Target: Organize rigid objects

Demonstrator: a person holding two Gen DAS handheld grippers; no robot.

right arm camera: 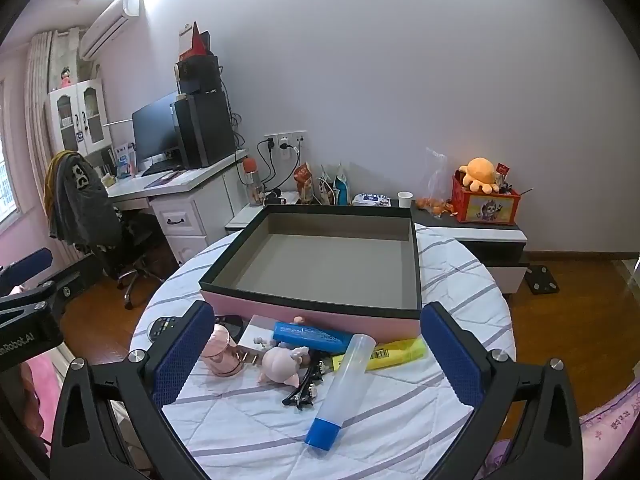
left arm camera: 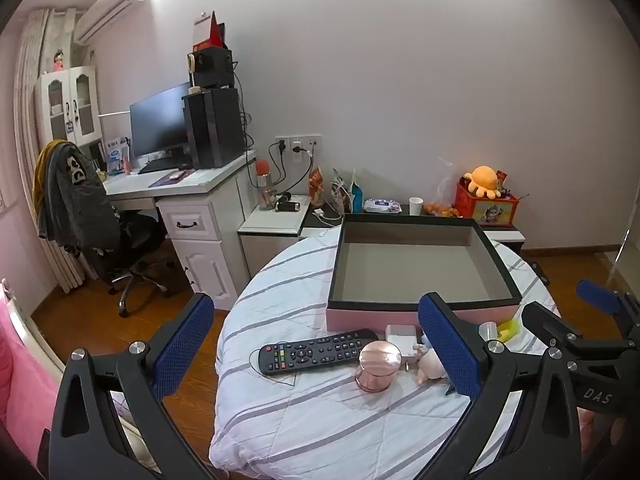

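Both claws, left gripper (left arm camera: 320,354) and right gripper (right arm camera: 320,354), spread wide, empty. Clustered mid-frame before pink box (right arm camera: 316,312): remote (left arm camera: 316,350), pink jar (left arm camera: 378,366), doll (right arm camera: 280,366), clear tube (right arm camera: 342,388), hair clip (right arm camera: 304,390).

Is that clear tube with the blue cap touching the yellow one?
Touching: in the right wrist view the clear tube lies across the yellow tube's left end.

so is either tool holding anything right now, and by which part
Nothing is held. The left tool and the right tool both stand wide open above the table, their pads clear of the remote, the clear tube and the other items.
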